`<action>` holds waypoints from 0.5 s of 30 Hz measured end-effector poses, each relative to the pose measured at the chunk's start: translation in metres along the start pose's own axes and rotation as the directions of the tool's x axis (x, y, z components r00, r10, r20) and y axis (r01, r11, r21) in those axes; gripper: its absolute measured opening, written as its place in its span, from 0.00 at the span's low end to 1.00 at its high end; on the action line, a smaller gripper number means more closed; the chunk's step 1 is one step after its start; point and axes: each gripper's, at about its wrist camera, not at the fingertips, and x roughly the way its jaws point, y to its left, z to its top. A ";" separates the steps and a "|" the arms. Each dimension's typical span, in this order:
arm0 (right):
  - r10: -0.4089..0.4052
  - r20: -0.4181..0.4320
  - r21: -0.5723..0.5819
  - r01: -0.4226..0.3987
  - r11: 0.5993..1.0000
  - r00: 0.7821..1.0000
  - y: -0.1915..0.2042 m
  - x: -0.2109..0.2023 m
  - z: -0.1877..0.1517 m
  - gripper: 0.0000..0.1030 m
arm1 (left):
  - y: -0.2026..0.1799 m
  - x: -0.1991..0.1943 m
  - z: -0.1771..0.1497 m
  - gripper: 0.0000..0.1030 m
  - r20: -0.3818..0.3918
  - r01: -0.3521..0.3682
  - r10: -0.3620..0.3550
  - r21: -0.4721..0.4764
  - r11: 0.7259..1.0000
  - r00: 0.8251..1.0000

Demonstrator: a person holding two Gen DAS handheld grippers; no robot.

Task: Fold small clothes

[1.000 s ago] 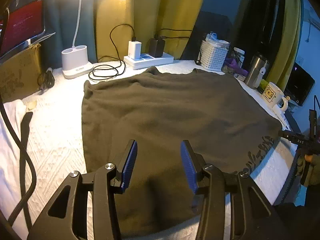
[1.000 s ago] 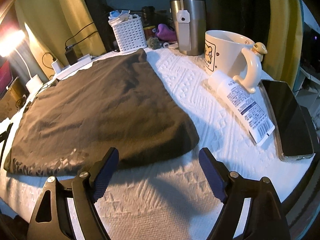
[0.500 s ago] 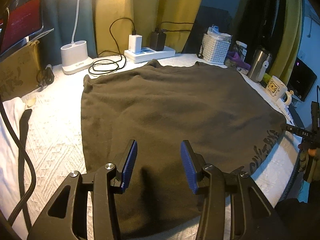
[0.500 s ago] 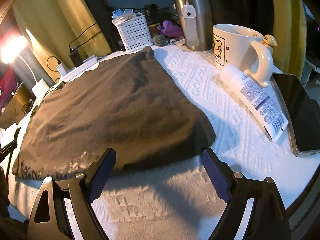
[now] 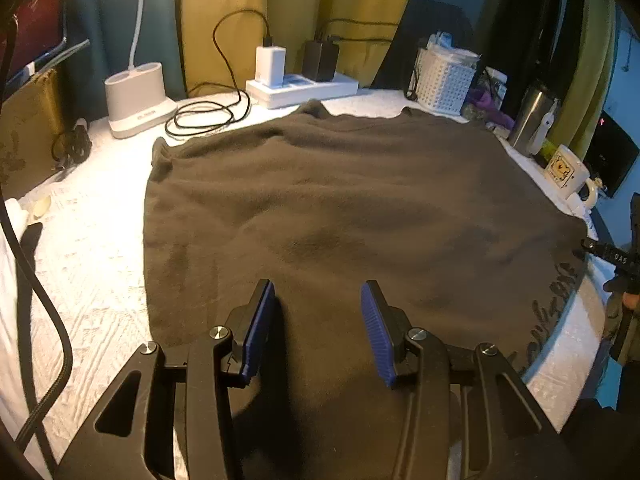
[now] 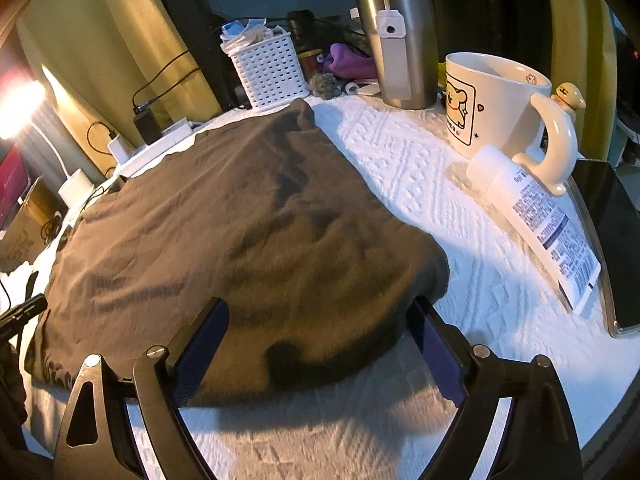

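Left wrist view looks across a dark brown garment (image 5: 340, 208) spread flat over a white textured cloth on the tabletop (image 5: 92, 264). The left tongs (image 5: 318, 322) hang above the garment's near part with their blue pads (image 5: 260, 328) moderately apart and nothing between them. Along the far edge stand a white lamp base (image 5: 136, 98), a coiled black cable (image 5: 208, 114) and a white power strip (image 5: 302, 88) with chargers plugged in; the garment's far edge lies just beside the strip. To the far right sit a white perforated basket (image 5: 444, 80), a steel tumbler (image 5: 530, 120) and a cartoon mug (image 5: 566, 170), all near the garment's right side. A thick black cord (image 5: 36, 280) crosses the left margin.

From the right wrist view, the right tongs (image 6: 320, 340) are spread wide, straddling the garment's (image 6: 240, 220) near corner; whether either pad (image 6: 200, 348) touches the cloth I cannot tell. Right of the garment, bare white cloth separates it from the mug (image 6: 496, 108), with a white tube (image 6: 536, 216) lying against the mug's handle and a dark phone (image 6: 612, 236) at the tabletop's (image 6: 400, 152) edge beyond it. The tumbler (image 6: 400, 48) and basket (image 6: 270, 70) stand behind, close to the garment's far corner.
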 end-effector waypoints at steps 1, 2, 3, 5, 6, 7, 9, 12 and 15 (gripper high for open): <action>0.002 0.001 0.003 -0.002 1.000 1.000 0.000 0.001 0.001 0.89 | 0.001 0.003 0.001 0.43 -0.008 -0.001 0.001 -0.003 1.000 1.000; 0.006 0.001 0.007 -0.006 1.000 1.000 0.001 0.002 0.003 0.89 | 0.001 0.005 0.001 0.43 -0.014 -0.002 0.002 -0.005 1.000 1.000; 0.008 0.002 0.011 -0.008 1.000 1.000 0.001 0.005 0.005 0.89 | 0.002 0.007 0.003 0.43 -0.017 -0.002 0.002 -0.006 1.000 1.000; 0.013 0.001 0.011 -0.013 1.000 1.000 0.004 0.008 0.009 0.90 | 0.001 0.008 0.006 0.43 -0.019 -0.002 0.002 -0.004 1.000 1.000; 0.016 -0.001 0.010 -0.016 1.000 1.000 0.005 0.010 0.010 0.90 | 0.001 0.009 0.008 0.43 -0.018 -0.002 0.002 -0.003 1.000 1.000; 0.021 -0.004 0.007 -0.021 1.000 1.000 0.007 0.012 0.012 0.90 | 0.001 0.009 0.009 0.43 -0.017 -0.002 0.002 -0.003 1.000 1.000; 0.027 -0.005 0.007 -0.027 1.000 1.000 0.010 0.016 0.016 0.90 | 0.001 0.009 0.011 0.43 -0.013 0.000 0.000 -0.003 1.000 1.000; 0.036 -0.009 -0.007 -0.036 0.999 0.999 0.014 0.022 0.022 0.89 | 0.001 0.008 0.018 0.44 0.012 0.008 -0.008 0.008 1.000 1.000; 0.041 -0.017 -0.037 -0.042 0.998 0.999 0.021 0.032 0.030 0.84 | 0.001 0.014 0.026 0.44 0.012 0.007 -0.007 0.016 1.000 1.000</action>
